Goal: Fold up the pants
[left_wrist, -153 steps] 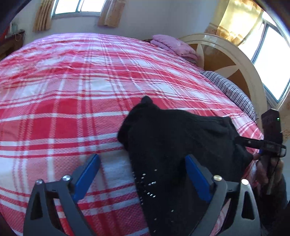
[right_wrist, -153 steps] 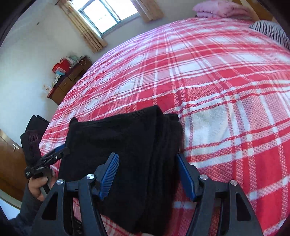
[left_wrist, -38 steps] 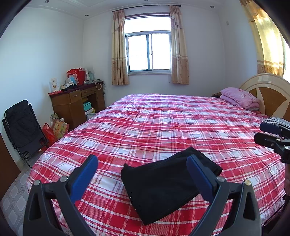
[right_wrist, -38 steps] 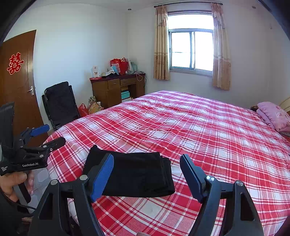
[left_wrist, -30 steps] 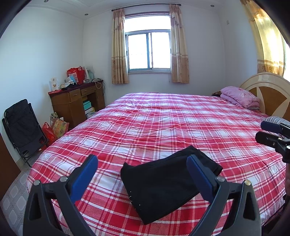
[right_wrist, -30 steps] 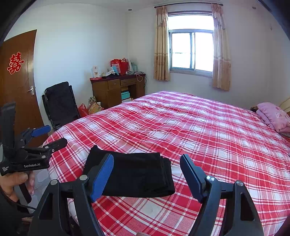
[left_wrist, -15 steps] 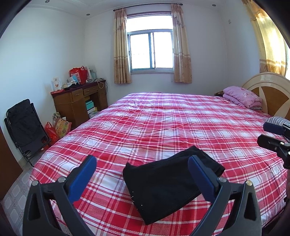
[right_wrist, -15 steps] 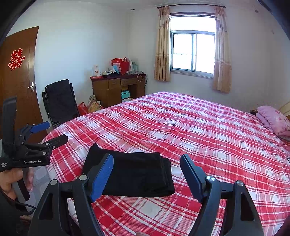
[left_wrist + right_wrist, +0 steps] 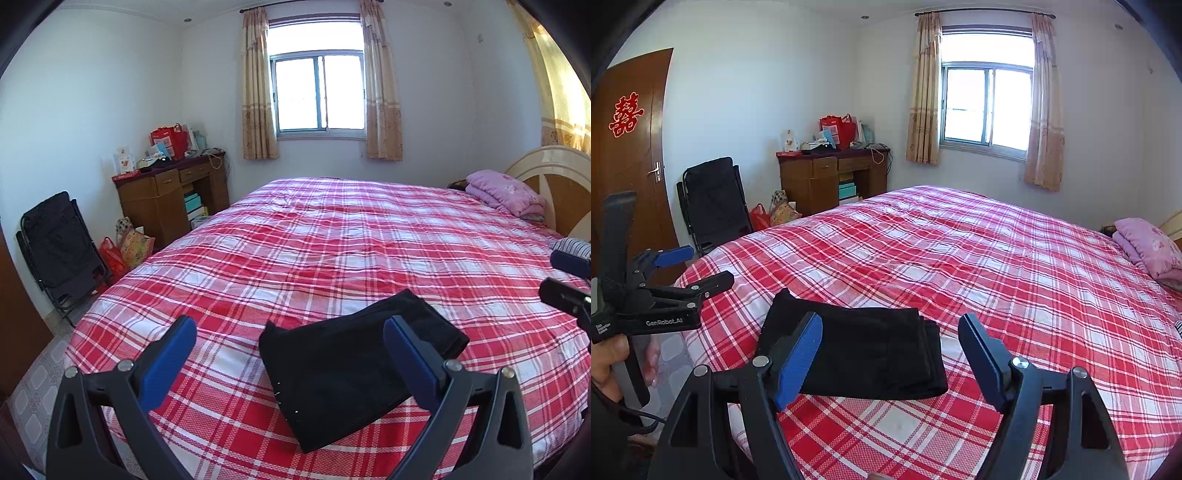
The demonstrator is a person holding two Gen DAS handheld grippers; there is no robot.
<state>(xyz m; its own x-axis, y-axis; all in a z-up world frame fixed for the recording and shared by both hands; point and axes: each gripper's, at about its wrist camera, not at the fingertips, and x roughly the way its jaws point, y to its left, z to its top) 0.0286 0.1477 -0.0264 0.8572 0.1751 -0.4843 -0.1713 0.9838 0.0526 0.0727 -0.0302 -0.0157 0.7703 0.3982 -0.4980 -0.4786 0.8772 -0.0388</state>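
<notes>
On the bed (image 9: 332, 236) lay the pants (image 9: 354, 373), folded compact; both tongs, left (image 9: 291, 365) and right (image 9: 890, 358), hung wide open, empty; folding looked finished, needing only withdrawal.

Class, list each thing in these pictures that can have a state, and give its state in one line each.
Black pants: folded into a compact rectangle, lying flat on the red plaid bedspread.
Left gripper: open, holding nothing.
Right gripper: open, holding nothing.
Brown wooden door: appears shut.
Beige curtains: drawn aside.
Black folding chair: unoccupied.
</notes>
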